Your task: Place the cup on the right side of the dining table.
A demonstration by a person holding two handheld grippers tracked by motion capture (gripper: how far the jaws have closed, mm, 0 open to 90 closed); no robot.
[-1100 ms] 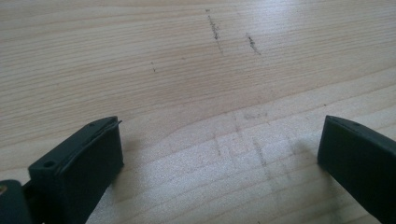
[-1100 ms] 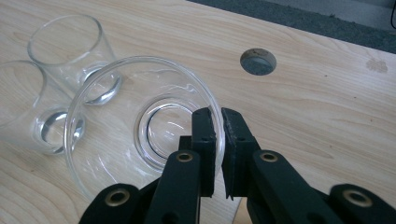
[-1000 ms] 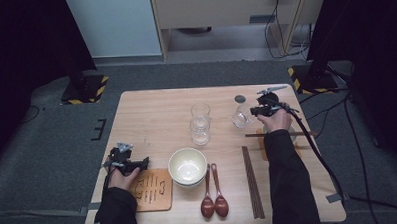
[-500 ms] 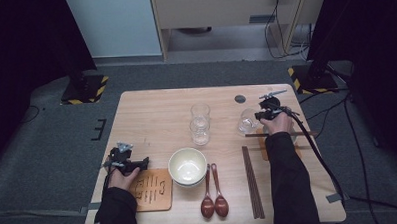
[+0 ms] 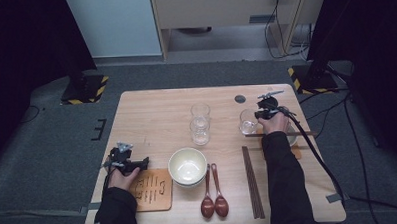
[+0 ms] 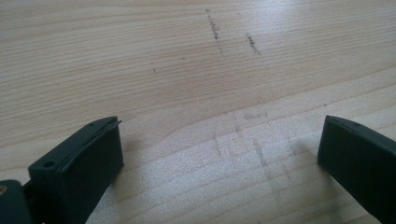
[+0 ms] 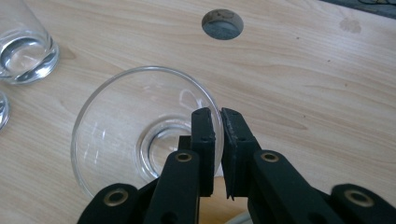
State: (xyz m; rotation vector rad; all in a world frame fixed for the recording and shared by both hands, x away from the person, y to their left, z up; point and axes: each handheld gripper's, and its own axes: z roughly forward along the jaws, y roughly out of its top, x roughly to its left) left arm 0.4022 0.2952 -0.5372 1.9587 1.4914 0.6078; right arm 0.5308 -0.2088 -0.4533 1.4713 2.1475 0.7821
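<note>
My right gripper (image 7: 218,116) is shut on the rim of a clear drinking glass (image 7: 116,126), one pad inside the wall and one outside. In the high view this glass (image 5: 248,121) stands upright at the table's right rear, at or just above the wood, with the right gripper (image 5: 259,115) at its right side. My left gripper (image 5: 141,163) rests low at the front left, beside a wooden coaster (image 5: 151,189). Its jaws stand wide open (image 6: 219,140) over bare wood, with nothing between them.
Two more clear glasses (image 5: 200,112) (image 5: 199,133) stand mid-table. In front of them are a cream bowl (image 5: 187,165), two brown spoons (image 5: 213,191) and dark chopsticks (image 5: 252,182). Another chopstick pair (image 5: 297,133) lies under the right wrist. A round hole (image 5: 240,98) is behind the held glass.
My right gripper has carried the glass a little to the right and down toward the table. The left gripper has stayed still.
</note>
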